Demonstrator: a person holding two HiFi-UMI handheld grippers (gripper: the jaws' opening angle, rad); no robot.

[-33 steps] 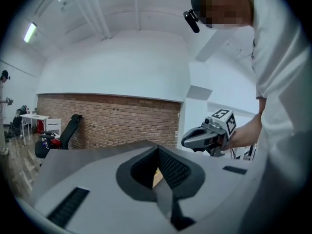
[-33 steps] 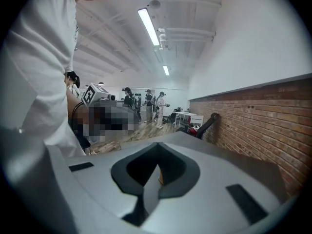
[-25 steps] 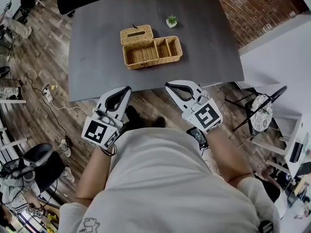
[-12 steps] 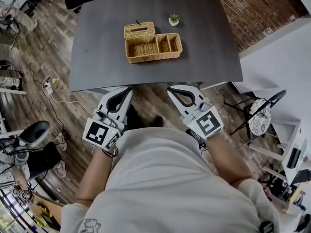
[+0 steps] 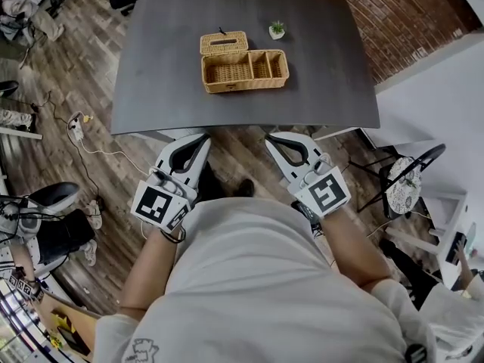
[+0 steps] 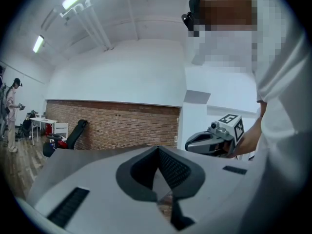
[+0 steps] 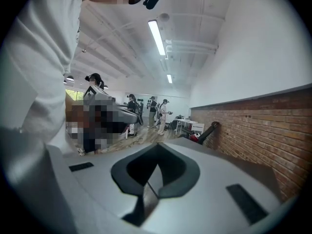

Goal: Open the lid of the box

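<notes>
In the head view, the box [image 5: 244, 68] sat toward the far middle of the dark surface [image 5: 325, 82], a small potted plant [image 5: 277, 30] just beside its far right corner. Its lid [image 5: 224, 42] lay flat behind the left compartment, folded back off the opening, and the woven compartments looked bare. I judged the job as good as done, which would explain why neither tool was anywhere near it. My left gripper [image 5: 198, 141] and right gripper [image 5: 272, 139] both hung short of the surface's near edge, over the wooden floor [image 5: 91, 89], close in against my body. They pointed roughly toward the box but were well apart from it. I read that as a resting pose, since nothing was carried.

In the left gripper view, the fingers [image 6: 97, 179] were pressed together, their dark pads meeting in a seam with nothing caught between them. I had no reason to spread them, with no lid edge in front. Beyond them I saw the brick wall and the other gripper off to the side, but not the box.

In the right gripper view, the fingers [image 7: 209, 189] were likewise pressed together and empty. The camera looked nearly level across the room toward other people and a brick wall, so the box fell outside it.
</notes>
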